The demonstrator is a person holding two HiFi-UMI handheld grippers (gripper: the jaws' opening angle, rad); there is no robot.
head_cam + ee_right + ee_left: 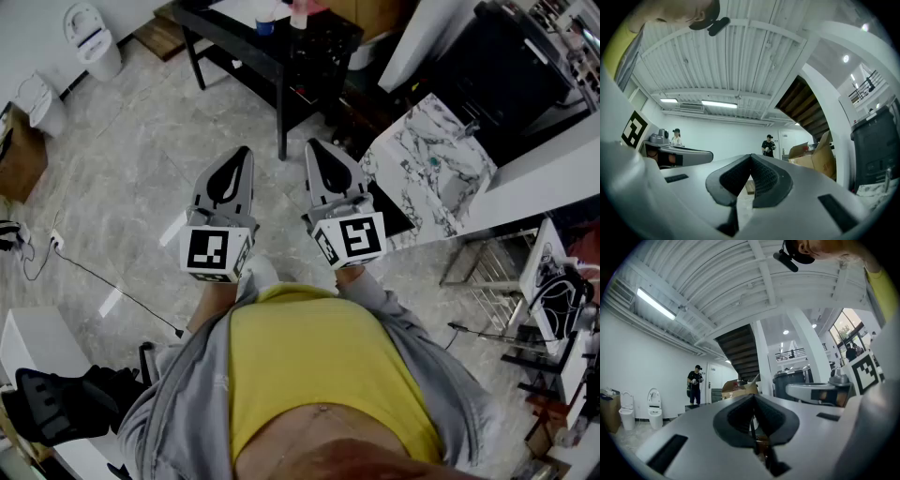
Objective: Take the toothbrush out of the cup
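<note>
Side by side: left gripper [240, 156], right gripper [317, 150]; table [225, 33] ahead, counter [450, 187] right.

Your head view runs dim and flat, with soft shadows on the floor [131, 187]. Both gripper views bend hard at the rim and the corners go black. The strip light [656, 304] at upper left glares, and the windows [846, 326] at right blow out. The left gripper [753, 401] shell reads soft near the lens.

The grey marbled floor [122, 187] is seen steeply from overhead; the distant dark staircase [738, 350] is shared by both gripper views.
</note>
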